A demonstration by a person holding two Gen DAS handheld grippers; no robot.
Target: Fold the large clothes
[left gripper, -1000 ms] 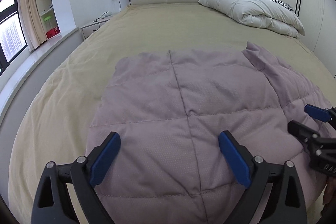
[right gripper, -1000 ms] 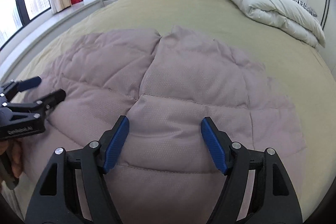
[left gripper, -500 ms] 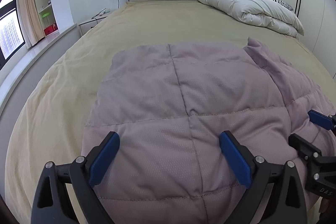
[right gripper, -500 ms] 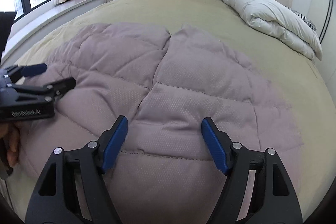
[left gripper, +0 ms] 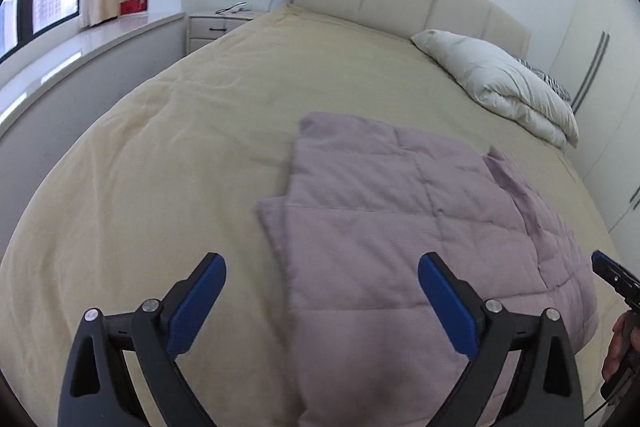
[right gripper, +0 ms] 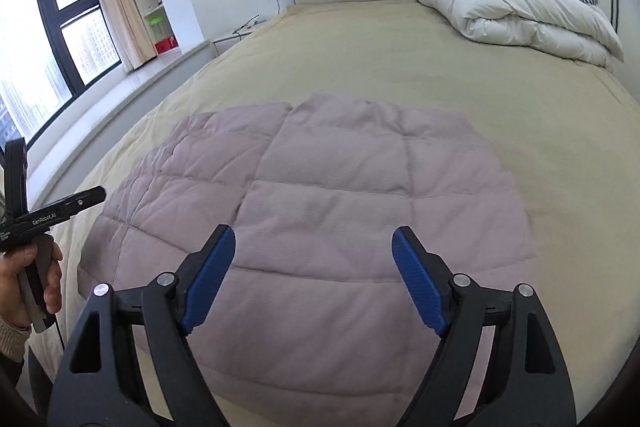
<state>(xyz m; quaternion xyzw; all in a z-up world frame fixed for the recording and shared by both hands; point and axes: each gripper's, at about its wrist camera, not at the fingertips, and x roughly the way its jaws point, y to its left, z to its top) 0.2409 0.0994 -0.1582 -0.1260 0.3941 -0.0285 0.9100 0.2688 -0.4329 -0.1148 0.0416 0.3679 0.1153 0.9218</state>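
Shelves [right gripper: 154, 15] of the white wall unit beside the window held a red box [right gripper: 164, 45] and a green item, too small to identify. Across the beige-covered bed [right gripper: 380, 59] lay the quilted mauve padded garment [right gripper: 320, 211], folded flat. The left gripper [left gripper: 322, 301] hovered with jaws spread wide, straddling its left edge, blue pads apart from the fabric. The right gripper [right gripper: 314, 279] hung likewise released above the near middle, grasping nothing.

Left gripper [left gripper: 322, 301] and right gripper [right gripper: 314, 275] both gape wide, empty, at lower centre of their frames.
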